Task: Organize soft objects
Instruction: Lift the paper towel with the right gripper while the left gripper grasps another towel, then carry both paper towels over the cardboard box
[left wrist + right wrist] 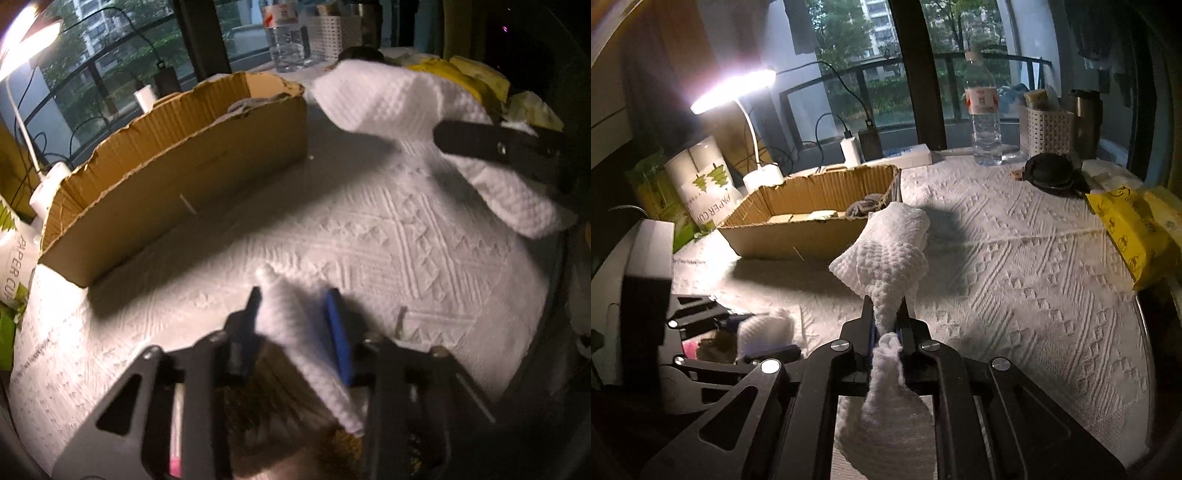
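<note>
The right gripper (885,317) pinches a white waffle-weave cloth (890,240) that balloons up just before the cardboard box (798,229). The left gripper (295,314) clamps another white cloth piece (295,332), possibly the same cloth. Both hang above the embossed tablecloth (1015,266). Inside the torn-rimmed, corrugated box lies a crumpled grey rag (862,206).

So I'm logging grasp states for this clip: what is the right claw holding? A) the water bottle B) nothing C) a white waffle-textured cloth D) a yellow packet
C: in the right wrist view the right claw is pinched shut on the white cloth, which bunches above and hangs below its fingers.
</note>
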`<action>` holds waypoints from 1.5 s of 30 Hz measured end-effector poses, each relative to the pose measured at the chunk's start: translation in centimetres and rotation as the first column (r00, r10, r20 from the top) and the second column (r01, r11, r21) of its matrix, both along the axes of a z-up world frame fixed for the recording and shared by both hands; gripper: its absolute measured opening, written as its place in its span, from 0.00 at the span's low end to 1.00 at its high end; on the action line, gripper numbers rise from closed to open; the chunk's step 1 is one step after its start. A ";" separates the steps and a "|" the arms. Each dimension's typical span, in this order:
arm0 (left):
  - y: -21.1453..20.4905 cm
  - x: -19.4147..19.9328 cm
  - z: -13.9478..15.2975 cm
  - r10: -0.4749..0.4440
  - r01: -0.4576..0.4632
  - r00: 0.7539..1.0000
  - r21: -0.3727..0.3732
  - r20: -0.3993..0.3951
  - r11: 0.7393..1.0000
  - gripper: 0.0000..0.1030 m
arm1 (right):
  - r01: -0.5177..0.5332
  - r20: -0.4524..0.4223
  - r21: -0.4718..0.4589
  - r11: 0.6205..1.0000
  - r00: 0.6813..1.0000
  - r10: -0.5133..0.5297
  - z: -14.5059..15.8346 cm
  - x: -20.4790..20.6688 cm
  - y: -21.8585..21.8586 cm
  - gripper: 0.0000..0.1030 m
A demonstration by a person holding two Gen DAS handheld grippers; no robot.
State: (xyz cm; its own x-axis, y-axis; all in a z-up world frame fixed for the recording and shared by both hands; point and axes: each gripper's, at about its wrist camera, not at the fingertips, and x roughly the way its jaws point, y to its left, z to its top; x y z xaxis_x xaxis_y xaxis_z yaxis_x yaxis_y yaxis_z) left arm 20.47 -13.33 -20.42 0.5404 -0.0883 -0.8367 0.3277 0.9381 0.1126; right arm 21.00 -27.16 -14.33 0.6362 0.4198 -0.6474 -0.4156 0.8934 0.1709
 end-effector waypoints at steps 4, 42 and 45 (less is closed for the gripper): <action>-0.1 -0.4 0.5 -0.011 0.011 1.000 -0.007 0.019 1.000 0.13 | 0.004 0.017 0.011 1.000 1.000 -0.004 0.6 -0.3 0.1 0.09; 12.8 -0.3 11.0 0.243 -0.135 0.929 -0.354 0.279 0.926 0.11 | -0.070 0.091 -0.053 0.996 0.993 0.074 4.6 1.1 5.6 0.09; 14.1 0.1 11.2 0.264 -0.150 0.918 -0.358 0.294 0.921 0.11 | -0.085 0.097 -0.062 0.994 0.991 0.091 5.0 1.5 6.6 0.09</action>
State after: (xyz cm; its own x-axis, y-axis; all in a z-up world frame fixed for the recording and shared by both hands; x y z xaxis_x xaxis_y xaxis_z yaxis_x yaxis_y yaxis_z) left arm 20.61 0.76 -9.18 0.8159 -0.1770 -0.5505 0.1188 0.9830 -0.1400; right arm 22.55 -20.56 -9.36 0.6608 0.4406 -0.6077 -0.5052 0.8598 0.0741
